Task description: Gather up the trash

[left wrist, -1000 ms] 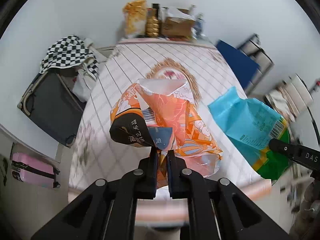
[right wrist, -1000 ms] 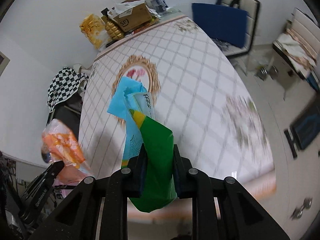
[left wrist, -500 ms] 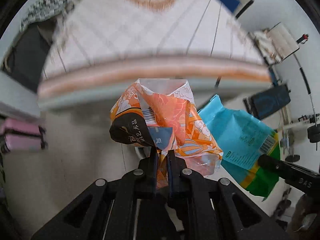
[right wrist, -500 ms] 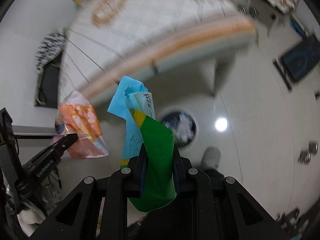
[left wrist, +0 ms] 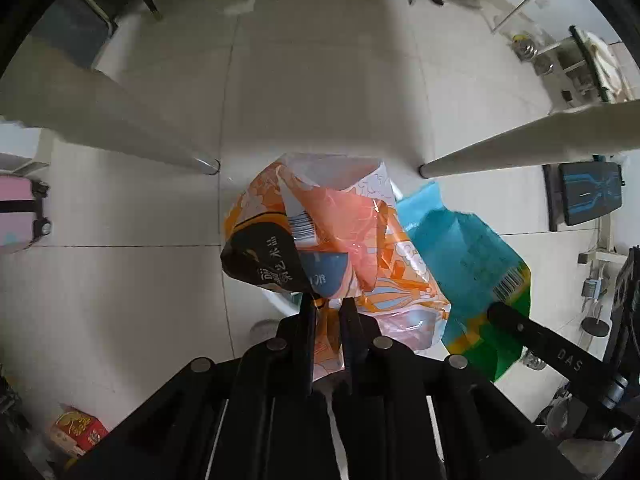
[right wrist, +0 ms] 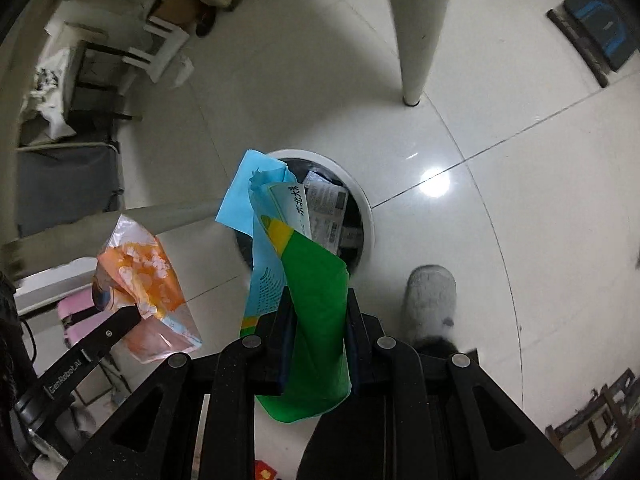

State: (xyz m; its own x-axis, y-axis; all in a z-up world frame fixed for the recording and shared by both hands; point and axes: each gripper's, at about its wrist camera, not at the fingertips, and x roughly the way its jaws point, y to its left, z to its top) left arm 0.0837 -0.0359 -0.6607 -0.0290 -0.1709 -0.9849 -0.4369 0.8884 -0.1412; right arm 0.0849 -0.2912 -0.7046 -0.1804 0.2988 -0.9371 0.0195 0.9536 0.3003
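Two hand-held grippers, each carrying one piece of trash, over a tiled floor (right wrist: 500,80). The left hand-held gripper (left wrist: 327,312) points down; its jaws are opening, with the lower edge of one orange snack wrapper (left wrist: 340,240) between them, the pads standing close on either side of the film. The wrapper is crumpled, orange and pink with a dark panel bearing print and one barcode patch, and it fans out toward 12 o'clock from the fingertips. In the right wrist view the same wrapper (right wrist: 140,280) hangs at 9 o'clock at the tip of the left hand-held gripper (right wrist: 132,312).

The right hand-held gripper (right wrist: 318,304) is clenched on one blue and green bag (right wrist: 316,280), green at the pinched end, light blue at the free end, with a yellow band between. In the left wrist view this bag (left wrist: 464,264) lies at 3 o'clock, just beside the orange wrapper, with the right hand-held gripper (left wrist: 496,308) at its green end.

One round trash bin (right wrist: 366,216), white-rimmed with a dark liner, stands on the floor directly beyond the blue bag; printed packets (right wrist: 326,200) already lie inside; their count cannot be told. Two pale desk legs (left wrist: 520,144) rise from the floor in the left wrist view, at 10 and 2 o'clock. One grey slipper (right wrist: 430,296) rests at 4 o'clock of the bin. One pink suitcase (left wrist: 20,212) sits at 9 o'clock.
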